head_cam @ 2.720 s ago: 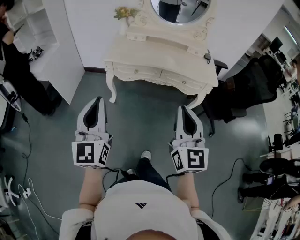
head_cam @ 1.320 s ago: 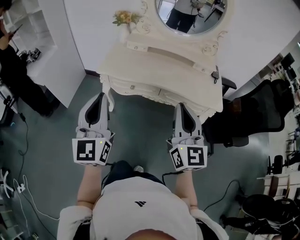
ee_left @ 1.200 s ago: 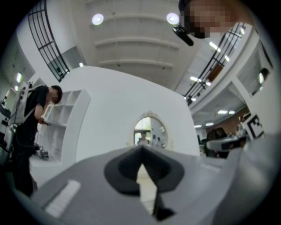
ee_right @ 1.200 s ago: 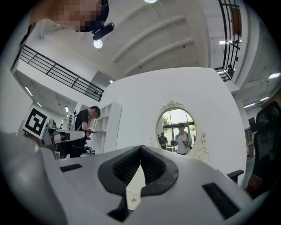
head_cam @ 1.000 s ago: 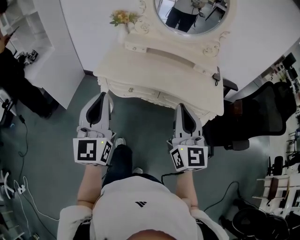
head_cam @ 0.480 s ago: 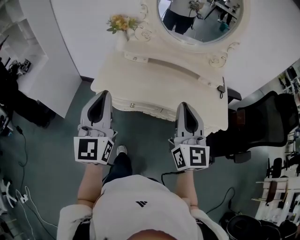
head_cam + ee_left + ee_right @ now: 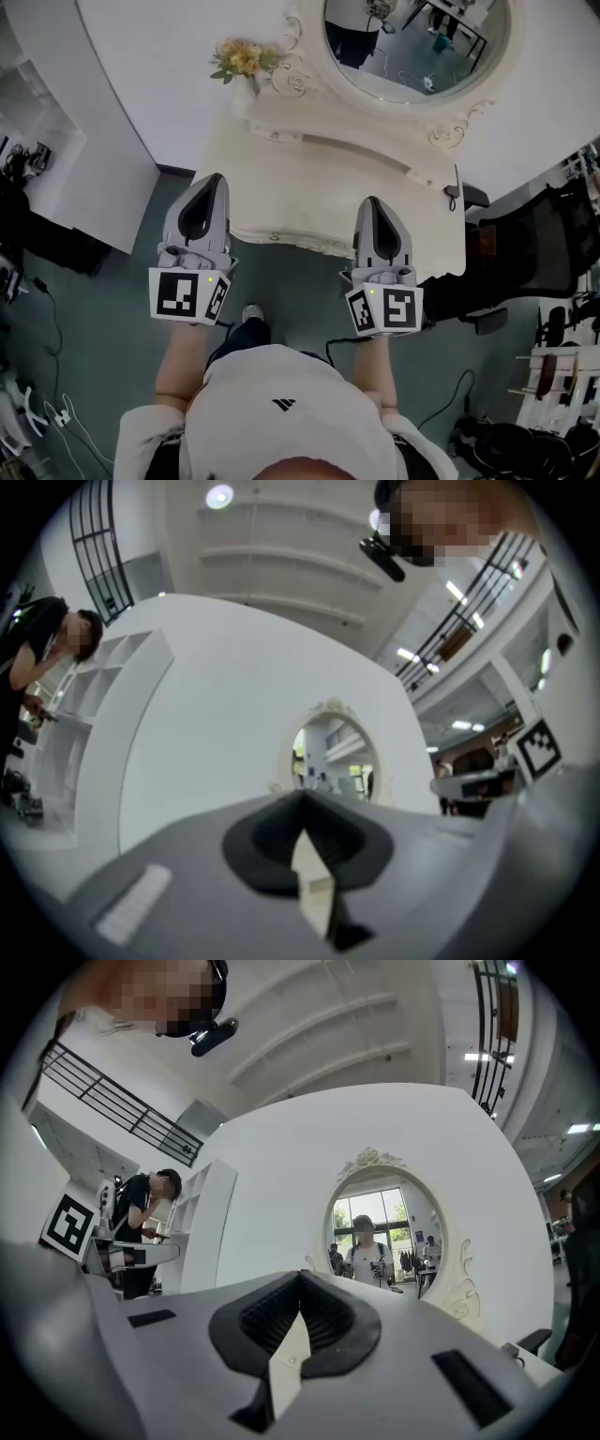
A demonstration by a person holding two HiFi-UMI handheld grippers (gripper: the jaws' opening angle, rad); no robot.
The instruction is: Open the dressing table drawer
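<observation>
The cream dressing table (image 7: 319, 183) stands against the white wall, under an oval mirror (image 7: 412, 42). Its carved drawer front (image 7: 291, 242) shows as a narrow strip below the top's front edge, with a small knob (image 7: 273, 236). My left gripper (image 7: 208, 183) is shut and empty, its tip over the table's front left corner. My right gripper (image 7: 373, 202) is also shut and empty, its tip over the front edge further right. In the left gripper view the closed left gripper (image 7: 302, 795) points at the mirror (image 7: 333, 761). In the right gripper view the right gripper (image 7: 300, 1275) does the same.
A vase of yellow flowers (image 7: 242, 58) stands on the table's back left corner. A black office chair (image 7: 534, 244) is close on the right, and a white shelf unit (image 7: 56, 159) on the left. Cables (image 7: 47, 412) lie on the floor. A person in black (image 7: 150, 1213) stands by the shelves.
Both grippers have moved forward together towards the dressing table. Their tips, earlier over the floor short of it, now lie over its front edge. The jaws stayed shut.
</observation>
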